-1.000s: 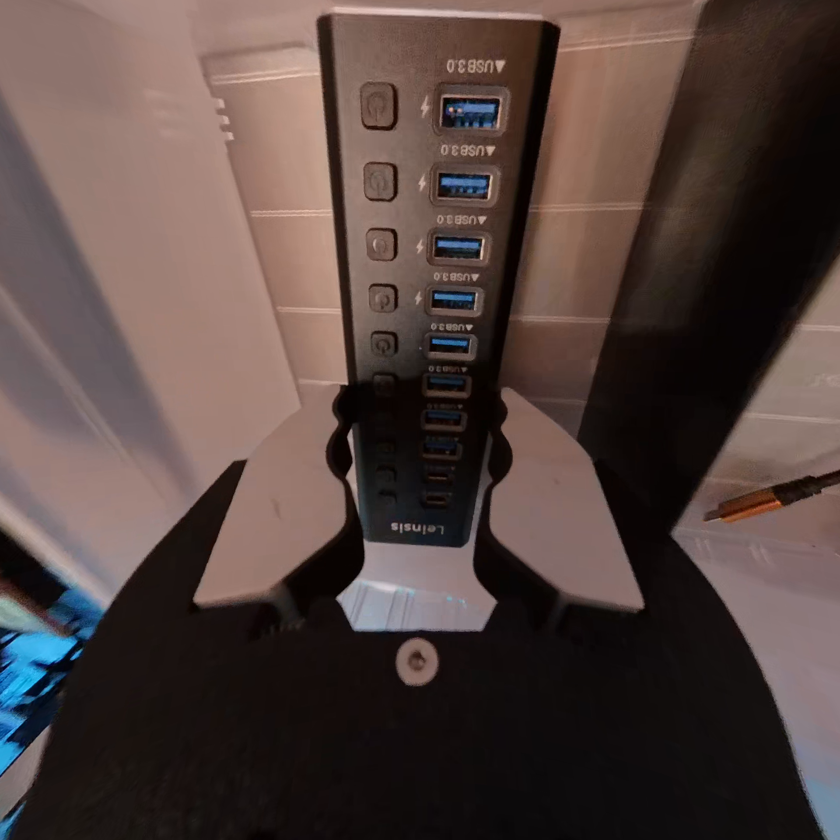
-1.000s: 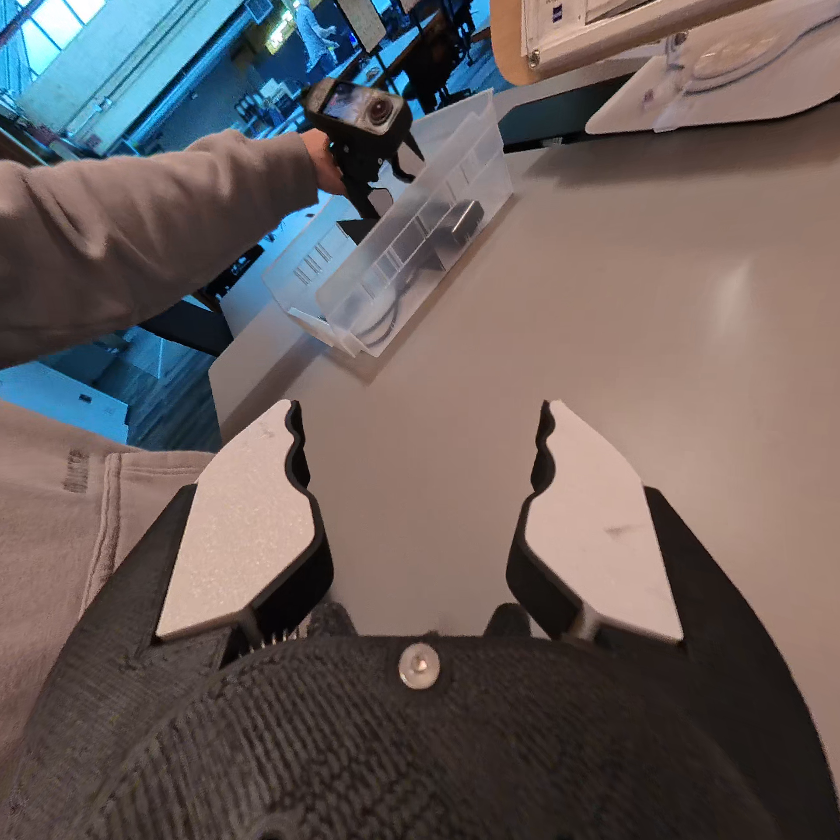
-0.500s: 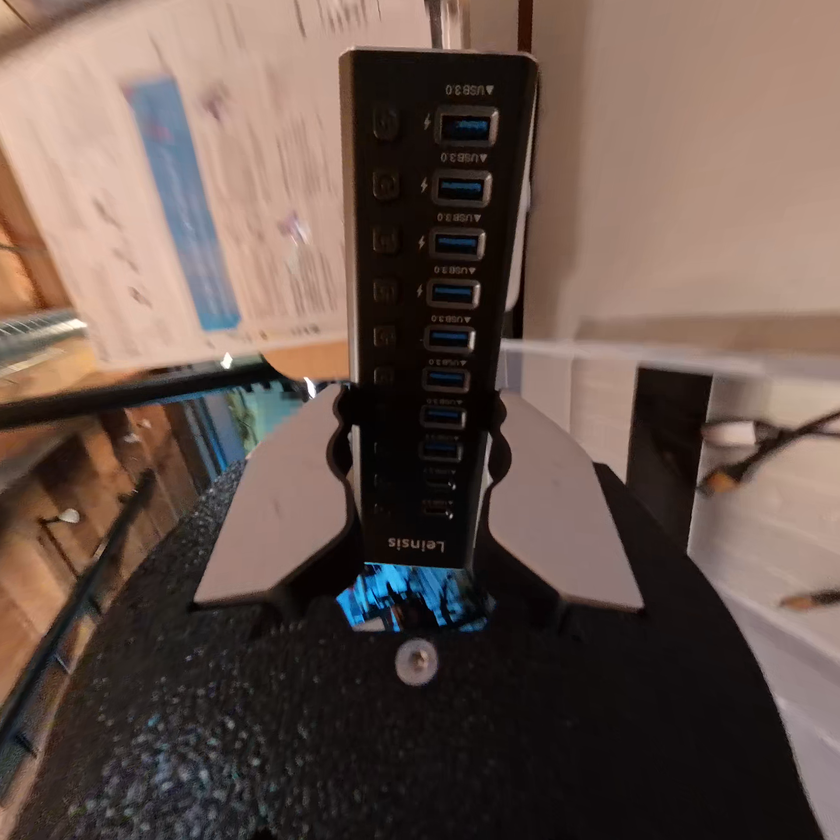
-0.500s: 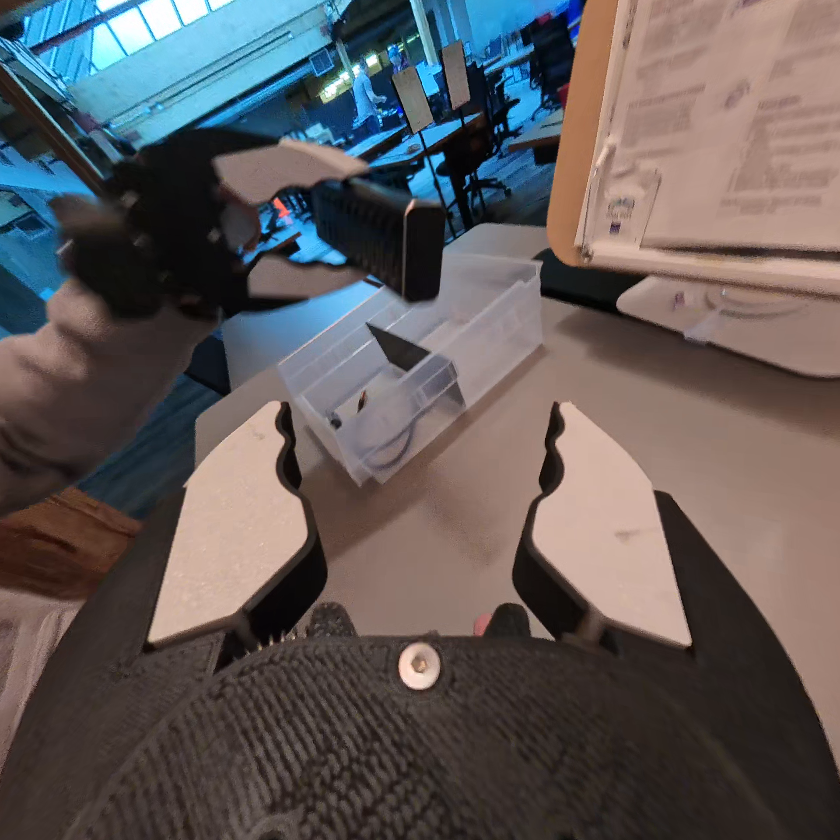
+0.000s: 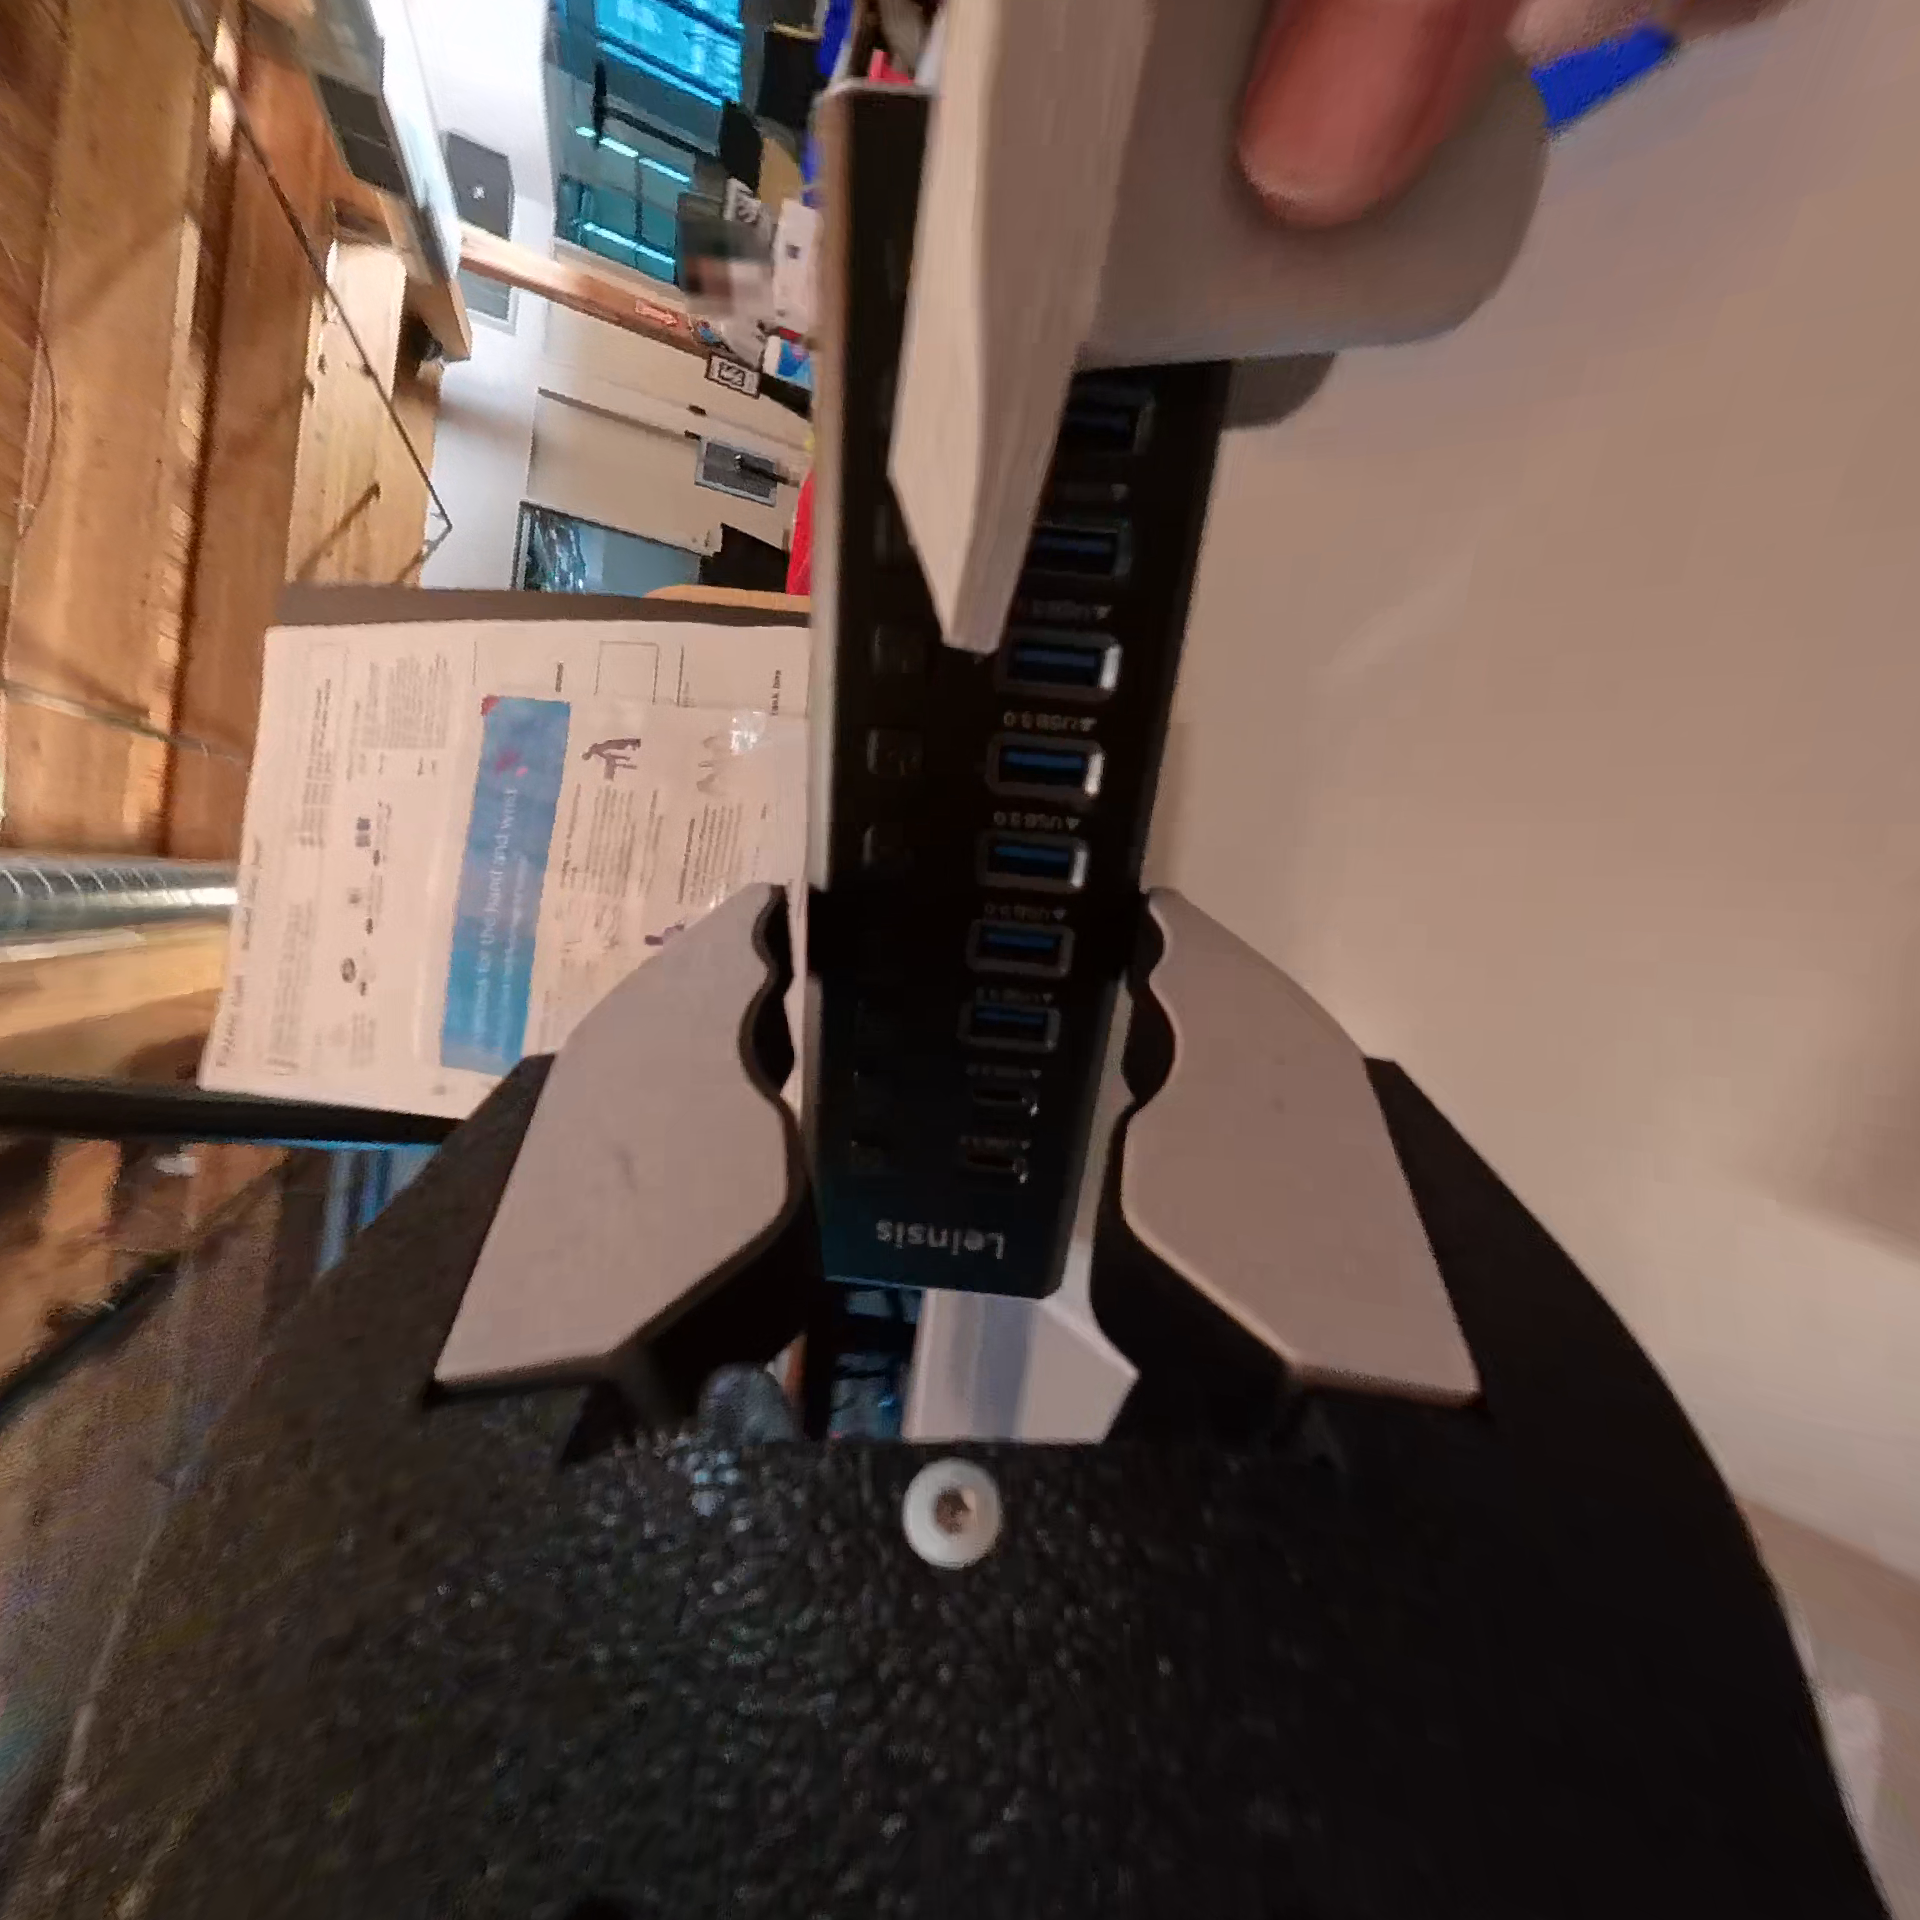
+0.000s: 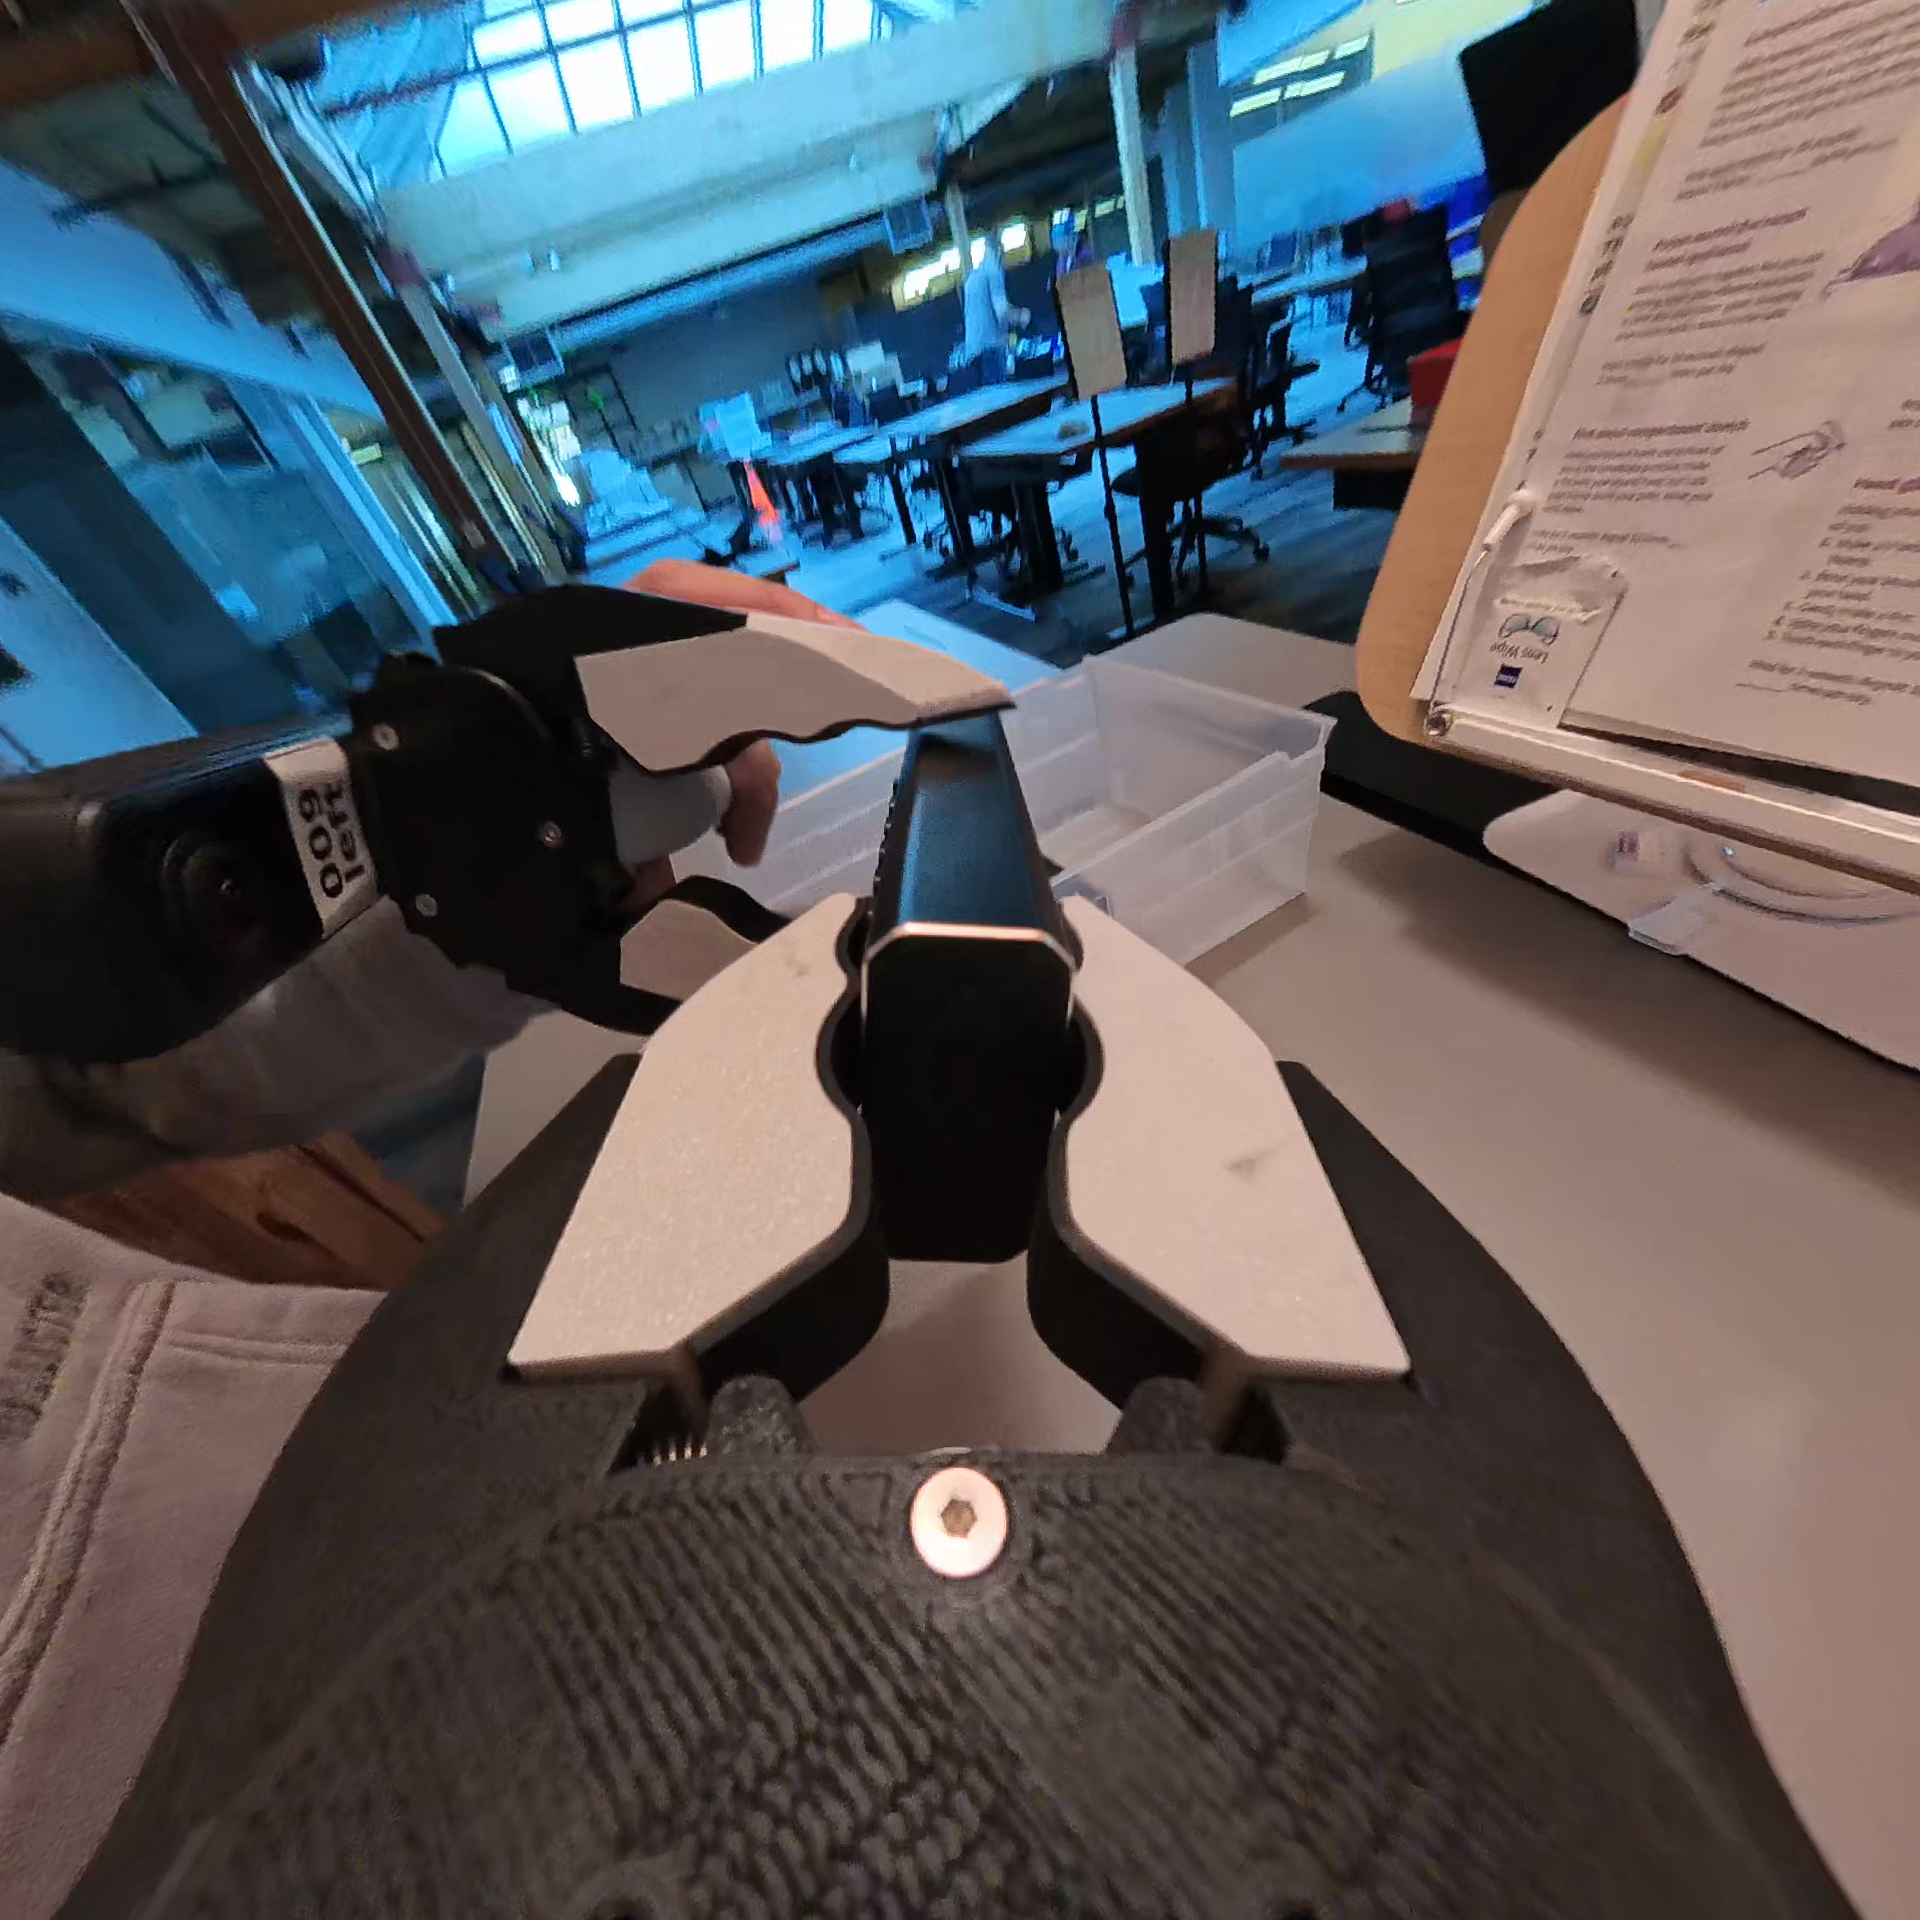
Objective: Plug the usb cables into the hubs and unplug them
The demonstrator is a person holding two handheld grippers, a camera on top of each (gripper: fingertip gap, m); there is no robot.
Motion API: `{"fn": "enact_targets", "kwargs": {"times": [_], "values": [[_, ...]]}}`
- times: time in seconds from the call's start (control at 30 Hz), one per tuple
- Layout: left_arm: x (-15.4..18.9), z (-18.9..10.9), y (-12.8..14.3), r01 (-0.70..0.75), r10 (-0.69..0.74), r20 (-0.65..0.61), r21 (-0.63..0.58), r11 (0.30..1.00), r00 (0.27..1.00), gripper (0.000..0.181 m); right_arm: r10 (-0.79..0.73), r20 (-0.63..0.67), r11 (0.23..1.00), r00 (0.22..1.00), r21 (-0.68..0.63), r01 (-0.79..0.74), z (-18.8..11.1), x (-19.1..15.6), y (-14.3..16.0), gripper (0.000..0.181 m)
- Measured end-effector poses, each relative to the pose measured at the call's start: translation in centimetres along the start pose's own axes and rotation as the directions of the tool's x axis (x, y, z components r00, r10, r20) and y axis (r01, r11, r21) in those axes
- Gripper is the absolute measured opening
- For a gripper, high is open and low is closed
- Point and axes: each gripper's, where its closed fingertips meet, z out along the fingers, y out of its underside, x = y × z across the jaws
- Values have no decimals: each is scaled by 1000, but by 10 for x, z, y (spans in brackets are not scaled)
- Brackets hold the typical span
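Grey tabletop [image 6: 1558, 1195] stretches behind the hub, with an open workshop of desks and chairs blurred beyond it. Just beyond the hub a clear plastic bin [image 6: 1195, 790] is seen on that table, and to the hub's right a clipboard of printed sheets [image 6: 1714, 416] is propped on a white stand.

The black USB hub [image 5: 997, 935] is held off the table between the two tools. The left gripper [image 5: 961, 1049] is clamped on the hub's near end, its jaws pressed against both long edges just above the maker's mark, so the row of blue ports runs away from the camera. The right gripper [image 6: 961, 1049] is closed on the hub's opposite end (the plain end cap faces its camera), jaws drawn in until they touch both sides of the body. In the left wrist view one pale finger of the right gripper [image 5: 987, 416] is laid across the upper ports.

The step in hand appears to be a handover or a re-gripping of the hub, before any plugging is done; no cable is attached, and no cable can be made out clearly in either view. Next, one gripper would probably need to be released so that a cable can be fetched, while the hub is kept steady with its ports left unobstructed.
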Motion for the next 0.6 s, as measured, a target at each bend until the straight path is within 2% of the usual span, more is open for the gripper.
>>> {"fn": "enact_targets", "kwargs": {"times": [0.1, 0.13, 0.17, 0.2, 0.23, 0.27, 0.3, 0.33, 0.37, 0.4, 0.43, 0.47, 0.5, 0.6], "values": [[-13, 0, -3, 201, -202, 66, 21, 979, 977, 76, 30, -39, 996, 999, 86, -27, -17, 9, -11, 31], [-18, -3, -3, 312, -314, 89, 38, 949, 945, 79, 33, -58, 994, 998, 109, -27, -25, 12, -16, 31], [-21, -6, -3, 459, -464, 101, 67, 886, 880, 80, 26, -85, 992, 996, 124, -16, -32, 16, -21, 31], [-19, -9, -4, 632, -640, 78, 108, 768, 764, 83, -2, -116, 993, 993, 121, 16, -40, 20, -25, 31], [-13, -11, -9, 802, -811, 5, 144, 580, 586, 86, -46, -158, 992, 986, 107, 64, -47, 23, -29, 31], [-4, -13, -17, 933, -933, -109, 151, 325, 343, 87, -93, -203, 990, 975, 84, 112, -53, 25, -32, 31], [6, -14, -31, 992, -963, -262, 121, 35, 66, 86, -139, -242, 986, 960, 55, 156, -58, 26, -34, 31], [14, -13, -44, 971, -895, -398, 38, -237, -203, 88, -184, -271, 980, 945, 27, 198, -62, 26, -36, 31], [22, -8, -51, 891, -771, -467, -88, -446, -432, 90, -225, -292, 972, 930, 3, 236, -64, 25, -36, 31], [29, -1, -58, 786, -626, -503, -206, -583, -596, 91, -256, -304, 965, 918, -20, 262, -65, 23, -35, 31], [33, 5, -61, 674, -480, -516, -299, -675, -709, 93, -276, -308, 960, 910, -39, 278, -64, 20, -32, 31], [34, 12, -61, 566, -349, -514, -360, -742, -783, 94, -297, -313, 954, 902, -52, 296, -63, 18, -28, 31], [31, 16, -61, 472, -228, -524, -396, -788, -821, 89, -313, -313, 949, 897, -69, 307, -62, 15, -23, 31], [22, 23, -59, 308, -5, -548, -462, -832, -837, 79, -365, -304, 930, 880, -155, 333, -57, 11, -1, 31]]}}
